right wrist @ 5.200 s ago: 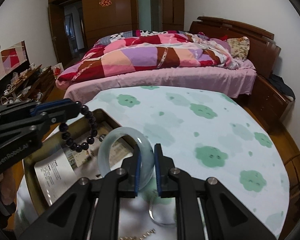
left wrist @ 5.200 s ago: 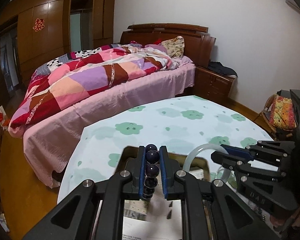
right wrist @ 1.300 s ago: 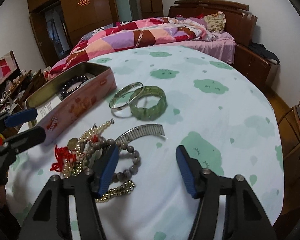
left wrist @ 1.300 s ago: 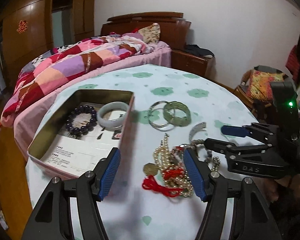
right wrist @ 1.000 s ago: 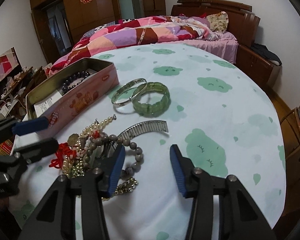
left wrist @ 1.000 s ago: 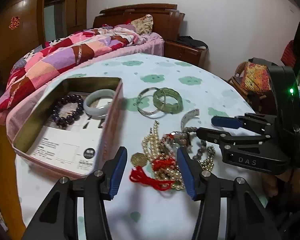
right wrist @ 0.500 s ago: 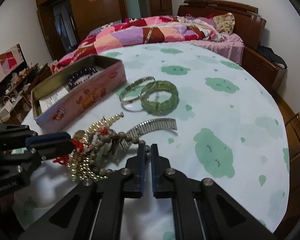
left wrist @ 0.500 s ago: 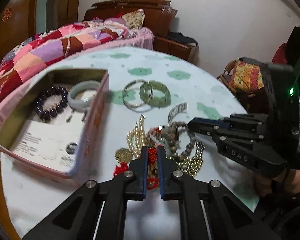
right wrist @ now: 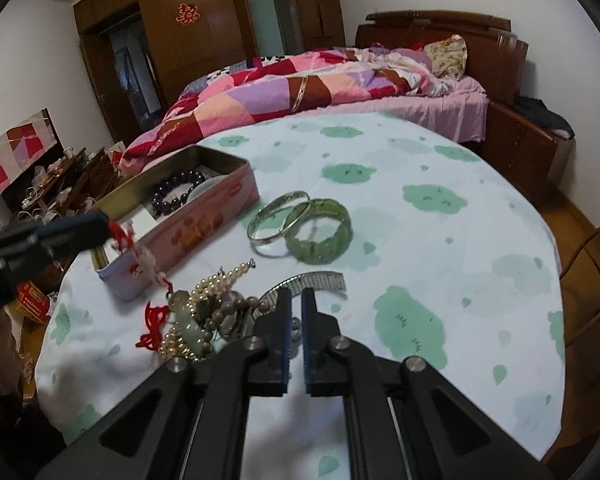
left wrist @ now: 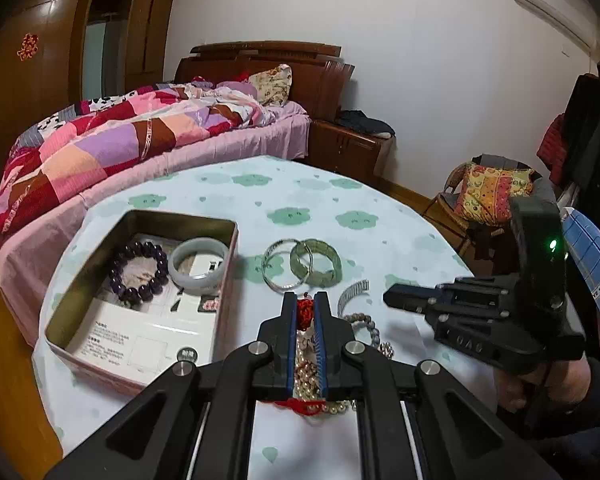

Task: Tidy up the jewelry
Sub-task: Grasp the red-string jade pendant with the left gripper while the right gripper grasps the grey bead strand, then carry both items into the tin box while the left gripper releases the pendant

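Red-corded pendant (right wrist: 124, 236) hangs lifted above tangled bead heap (right wrist: 204, 312).

Bead (right wrist: 296, 323) between right tongs (right wrist: 296, 300) indistinct

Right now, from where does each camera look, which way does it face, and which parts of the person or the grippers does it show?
Left wrist: sits on the left gripper, looks down across the table toward the bed; shows its own fingers shut on a red cord, plus the right gripper and a hand behind it.
Right wrist: sits on the right gripper, faces the same way; shows its own shut fingers over the jewelry pile, and the left gripper lifting the cord.
Shared: tin box, silver bangle, green bracelet.
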A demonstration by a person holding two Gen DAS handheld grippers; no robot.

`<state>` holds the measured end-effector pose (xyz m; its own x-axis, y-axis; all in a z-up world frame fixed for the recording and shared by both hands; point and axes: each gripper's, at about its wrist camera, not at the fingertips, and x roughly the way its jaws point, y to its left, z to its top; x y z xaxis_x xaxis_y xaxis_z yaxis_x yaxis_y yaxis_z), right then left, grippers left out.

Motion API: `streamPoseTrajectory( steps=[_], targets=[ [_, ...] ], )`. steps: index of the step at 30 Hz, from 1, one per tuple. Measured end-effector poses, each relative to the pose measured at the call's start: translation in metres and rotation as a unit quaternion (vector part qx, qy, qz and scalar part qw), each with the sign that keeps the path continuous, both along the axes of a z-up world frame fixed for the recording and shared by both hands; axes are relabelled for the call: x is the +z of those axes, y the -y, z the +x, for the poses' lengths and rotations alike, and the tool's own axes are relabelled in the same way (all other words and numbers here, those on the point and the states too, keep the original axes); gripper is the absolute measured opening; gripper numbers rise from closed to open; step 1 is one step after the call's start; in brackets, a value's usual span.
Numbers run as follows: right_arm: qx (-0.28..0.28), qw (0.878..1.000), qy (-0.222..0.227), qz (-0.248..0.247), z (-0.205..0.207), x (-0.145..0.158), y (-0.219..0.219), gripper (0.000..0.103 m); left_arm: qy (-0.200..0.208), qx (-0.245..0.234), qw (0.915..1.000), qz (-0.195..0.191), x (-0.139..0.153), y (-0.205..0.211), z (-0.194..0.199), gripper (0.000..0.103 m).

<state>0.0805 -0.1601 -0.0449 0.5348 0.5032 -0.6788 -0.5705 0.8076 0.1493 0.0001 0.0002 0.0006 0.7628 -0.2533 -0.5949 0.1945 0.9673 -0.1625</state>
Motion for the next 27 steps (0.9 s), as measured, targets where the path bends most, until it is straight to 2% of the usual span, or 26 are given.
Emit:
streamPoseTrajectory(
  steps=[1, 2, 3, 8, 10, 11, 18, 22, 27],
  targets=[
    [0.0, 1.0, -0.005, -0.002, 0.001, -0.002, -0.001, 0.017, 0.001, 0.001, 1.0, -0.001, 0.001, -0.001, 0.001, 0.007],
    [0.003, 1.0, -0.011, -0.008, 0.002, -0.006, -0.003, 0.029, 0.001, 0.002, 1.0, -0.002, 0.001, -0.003, 0.002, 0.007],
    [0.006, 1.0, -0.013, -0.016, 0.002, -0.009, -0.006, 0.036, 0.001, 0.003, 1.0, -0.003, 0.001, -0.004, 0.004, 0.007],
    [0.018, 0.998, -0.028, -0.054, 0.007, -0.025, -0.019, 0.036, 0.011, 0.002, 0.9999, -0.005, 0.008, -0.004, 0.007, 0.007],
    [0.025, 0.997, -0.032, -0.068, 0.008, -0.03, -0.025, 0.026, 0.019, -0.002, 0.9998, -0.005, 0.014, -0.004, 0.007, 0.007],
    [0.027, 0.997, -0.035, -0.065, 0.009, -0.031, -0.025, 0.012, 0.023, -0.003, 0.9997, -0.005, 0.017, -0.003, 0.006, 0.007],
    [0.013, 1.0, 0.005, -0.016, -0.003, 0.0, -0.007, 0.011, 0.058, -0.004, 0.9983, -0.002, 0.042, -0.007, 0.004, 0.006],
    [0.013, 1.0, 0.025, -0.002, -0.006, 0.017, -0.006, 0.011, 0.077, 0.0, 0.9971, 0.003, 0.055, -0.011, 0.005, 0.006],
    [0.02, 0.999, 0.031, 0.002, 0.001, 0.024, -0.017, 0.011, 0.089, 0.013, 0.9958, 0.012, 0.064, -0.022, 0.01, 0.006]
  ],
)
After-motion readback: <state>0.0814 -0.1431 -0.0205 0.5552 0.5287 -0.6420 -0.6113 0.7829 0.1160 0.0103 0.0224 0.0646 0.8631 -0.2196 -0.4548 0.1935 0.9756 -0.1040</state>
